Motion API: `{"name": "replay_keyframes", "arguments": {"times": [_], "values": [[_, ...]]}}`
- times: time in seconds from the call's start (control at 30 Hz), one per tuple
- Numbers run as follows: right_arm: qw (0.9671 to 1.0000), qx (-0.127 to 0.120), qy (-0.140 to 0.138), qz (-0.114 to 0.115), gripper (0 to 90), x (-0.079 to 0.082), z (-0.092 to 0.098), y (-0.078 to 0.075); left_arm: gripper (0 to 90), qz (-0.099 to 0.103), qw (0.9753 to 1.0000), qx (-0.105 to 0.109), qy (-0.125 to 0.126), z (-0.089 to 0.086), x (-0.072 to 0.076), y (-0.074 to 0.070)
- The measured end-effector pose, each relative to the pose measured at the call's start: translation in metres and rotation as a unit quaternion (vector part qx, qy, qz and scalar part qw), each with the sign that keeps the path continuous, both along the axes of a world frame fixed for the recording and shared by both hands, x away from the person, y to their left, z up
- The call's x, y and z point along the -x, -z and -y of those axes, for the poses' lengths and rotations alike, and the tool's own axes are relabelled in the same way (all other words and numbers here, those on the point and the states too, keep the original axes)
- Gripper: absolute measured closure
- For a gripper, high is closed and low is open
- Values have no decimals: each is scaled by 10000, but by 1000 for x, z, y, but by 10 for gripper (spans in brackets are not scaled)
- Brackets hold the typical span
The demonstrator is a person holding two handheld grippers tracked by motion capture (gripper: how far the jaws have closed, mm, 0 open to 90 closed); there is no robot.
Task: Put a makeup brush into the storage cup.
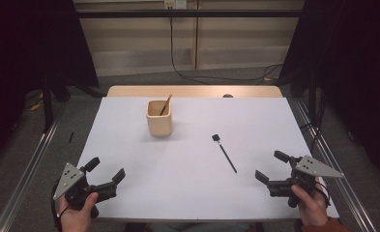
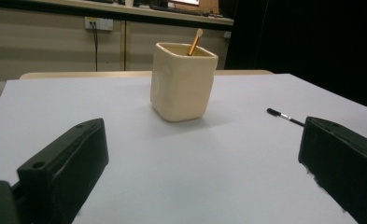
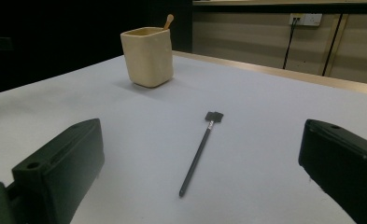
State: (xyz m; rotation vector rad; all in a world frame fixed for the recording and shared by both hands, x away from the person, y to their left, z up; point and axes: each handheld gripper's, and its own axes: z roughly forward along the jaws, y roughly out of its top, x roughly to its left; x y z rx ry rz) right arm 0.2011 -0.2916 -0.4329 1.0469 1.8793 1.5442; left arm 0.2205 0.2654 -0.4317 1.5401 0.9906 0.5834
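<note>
Jaws of the right gripper (image 1: 270,170) spread wide, empty, touching nothing, held low over the white table cover (image 1: 178,164) at about four o'clock of the table. Same for the left gripper (image 1: 106,173) at about seven o'clock: released, nothing between its jaws, pointed toward the cup.

Just ahead of the right gripper, toward eleven o'clock from it: slim black brush with a small flat square head (image 3: 200,151), lying flat on the cover, head toward the far side, pointed tail toward the near side. Well apart from it, around ten o'clock from the brush: cream square ceramic cup (image 1: 158,117), upright, with a thin wooden-handled stick (image 1: 166,104) leaning in its far right corner.

Likely step in hand: reaching with the right gripper for the black brush, probably to drop it in the cup beside the stick.

To do it well: come down over the middle of the shaft, jaws set across it rather than along it. Lower until the tips nearly graze the cover, since so thin a shaft slips easily under a high pinch. Close gently and squarely to avoid rolling or flicking it. Keep the left gripper clear, or ready beside the cup to steady it.
</note>
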Motion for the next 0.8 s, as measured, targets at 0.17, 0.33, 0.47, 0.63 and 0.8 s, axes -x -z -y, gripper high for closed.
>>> {"name": "replay_keyframes", "arguments": {"times": [0.17, 0.33, 0.47, 0.63, 0.8], "values": [[10000, -94, -17, 2, 0, -6, -5, -4, 16, -48, 10000, 35, 0, 0, 1, 0], [10000, -41, -12, 20, 0, -16, -9, -11, 16, -44, 10000, -20, 33, 2, 1, 0], [9999, 35, -96, -13, 0, -26, -13, -17, 16, -41, 10000, -44, 23, 2, 1, -1], [9996, 92, -195, 182, 0, -41, -22, -30, 16, -35, 9999, -41, 104, 2, 0, -1], [9990, 228, -298, 240, 0, -58, -31, -39, 16, -23, 9999, -23, 122, 3, 0, -1]]}}
